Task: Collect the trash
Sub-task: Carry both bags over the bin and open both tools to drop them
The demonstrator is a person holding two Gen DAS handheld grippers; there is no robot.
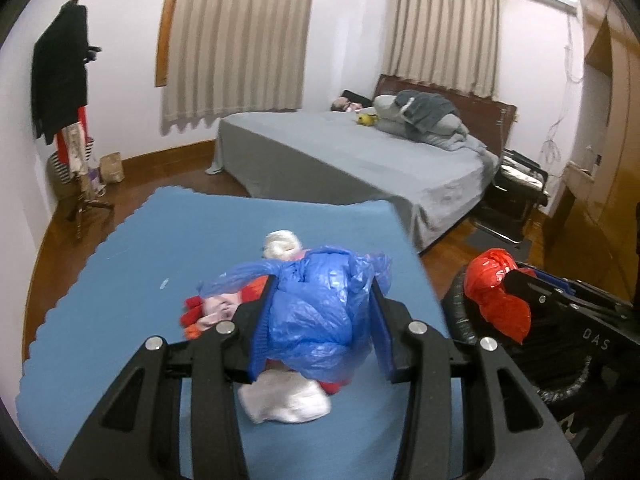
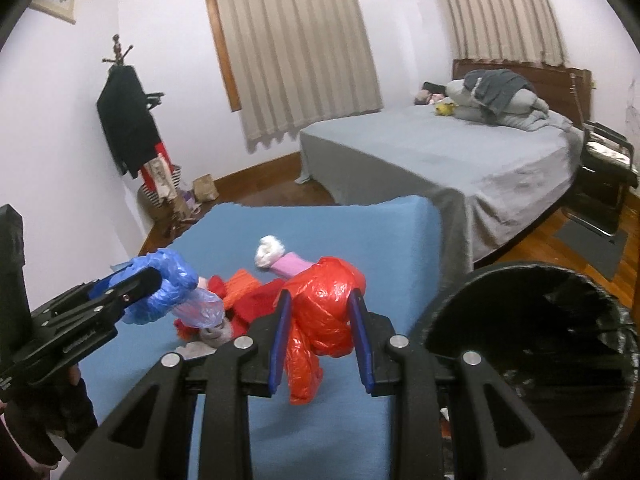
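Left tongs (image 1: 322, 316) are gripping a crumpled blue bag (image 1: 316, 320); right tongs (image 2: 322, 320) are gripping a red bag (image 2: 326, 304). Both bags are hanging clear above the blue worktop (image 2: 360, 232). The black bin (image 2: 532, 344) is sitting just right of the worktop, mouth open and facing up. The right hand is nearer the bin; the left is holding farther off. More scraps (image 2: 248, 292) are lying on the worktop, left of the bin.

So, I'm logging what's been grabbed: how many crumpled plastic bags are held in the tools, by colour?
Blue plastic bag, in the left tool: 1
Red plastic bag, in the right tool: 1
Total: 2
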